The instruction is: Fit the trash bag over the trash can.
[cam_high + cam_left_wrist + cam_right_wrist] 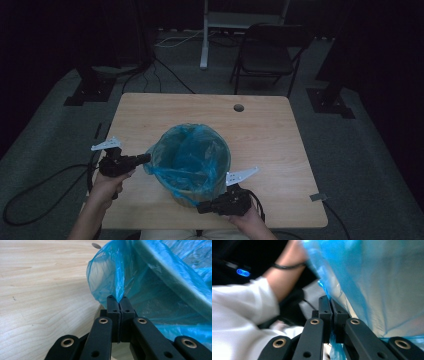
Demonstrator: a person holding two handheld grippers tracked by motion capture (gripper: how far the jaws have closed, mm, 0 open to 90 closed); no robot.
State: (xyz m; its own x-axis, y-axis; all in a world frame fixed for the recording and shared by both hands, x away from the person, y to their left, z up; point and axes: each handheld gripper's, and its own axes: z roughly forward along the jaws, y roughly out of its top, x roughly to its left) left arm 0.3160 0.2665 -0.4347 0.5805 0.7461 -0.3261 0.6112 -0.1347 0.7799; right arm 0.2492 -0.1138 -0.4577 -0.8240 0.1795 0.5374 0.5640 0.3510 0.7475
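A round bin (180, 192) lined with a blue plastic bag (192, 155) stands on the wooden table (260, 130), near its front edge. My left gripper (146, 159) is at the bin's left side, shut on a fold of the bag's turned-down edge (117, 291). In the left gripper view the film rises from between the closed jaws. My right gripper (201, 209) is low at the bin's front right, shut on the bag's lower hem (329, 293); blue film runs between its jaws and out below them.
A cable hole (239, 107) sits in the table's far side. A dark folding chair (267, 55) and a white stand (205, 35) are beyond the table. Cables (35, 192) trail over the floor at the left. A forearm and white sleeve (242, 305) show behind my right gripper.
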